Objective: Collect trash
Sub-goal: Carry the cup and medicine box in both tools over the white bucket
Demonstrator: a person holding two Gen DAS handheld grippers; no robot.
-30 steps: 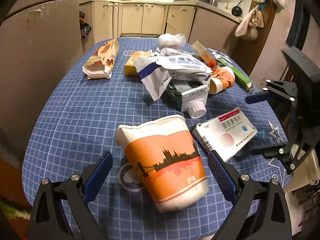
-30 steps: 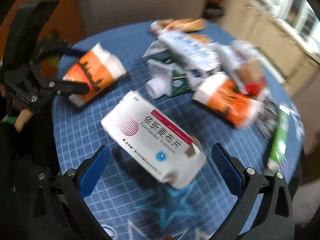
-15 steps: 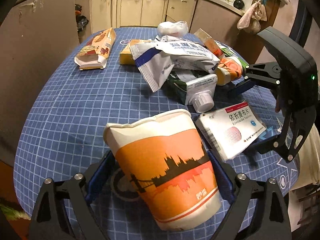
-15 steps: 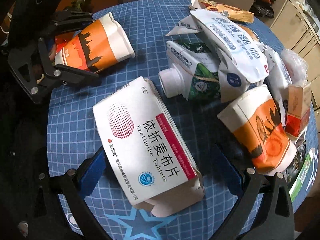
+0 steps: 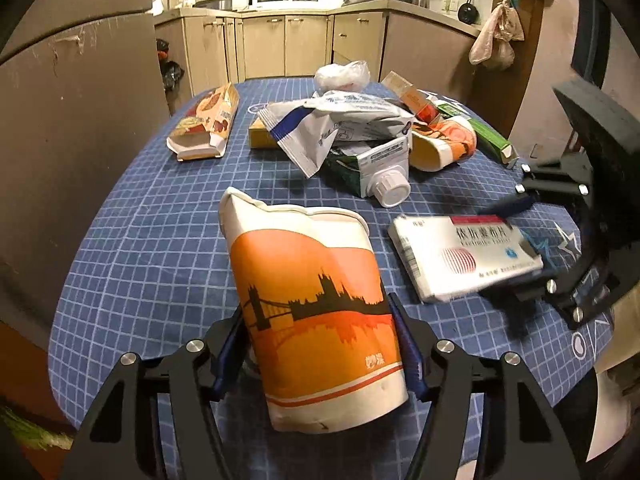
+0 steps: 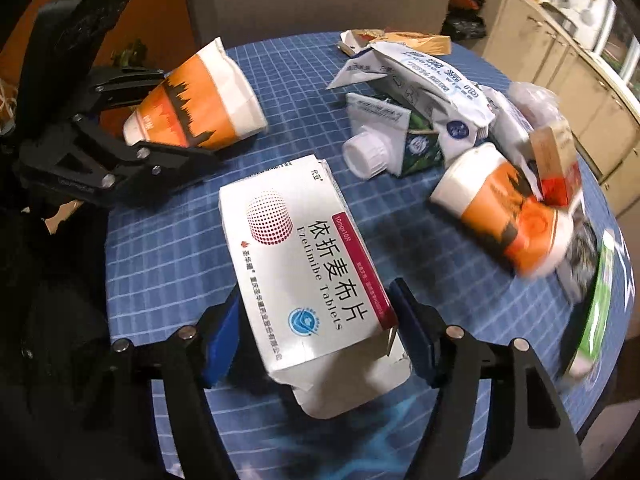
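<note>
An orange and white paper cup [image 5: 312,280] with a crumpled rim lies on the blue checked tablecloth [image 5: 140,260]. My left gripper [image 5: 316,320] has the cup between its blue pads; the jaws are closing and both pads touch the cup's sides. From the right wrist view, the left gripper [image 6: 186,114] clasps the cup [image 6: 200,108] near its base. A white tablet box [image 6: 296,240] with a red stripe lies between the pads of my right gripper [image 6: 316,296]. Those jaws are closing too, and the pads meet the box's long edges. In the left wrist view the box [image 5: 460,256] is blurred.
A heap fills the table's middle: a green carton with a white cap [image 5: 380,172], a white pouch [image 5: 340,120], a second orange cup [image 5: 444,144], a green box [image 5: 492,140] and a plastic bag [image 5: 340,74]. A snack box [image 5: 204,124] lies far left. Kitchen cabinets [image 5: 280,44] stand behind.
Both pairs of jaws have closed in from wide open onto the cup and the tablet box. The right gripper has slid forward around the box.
</note>
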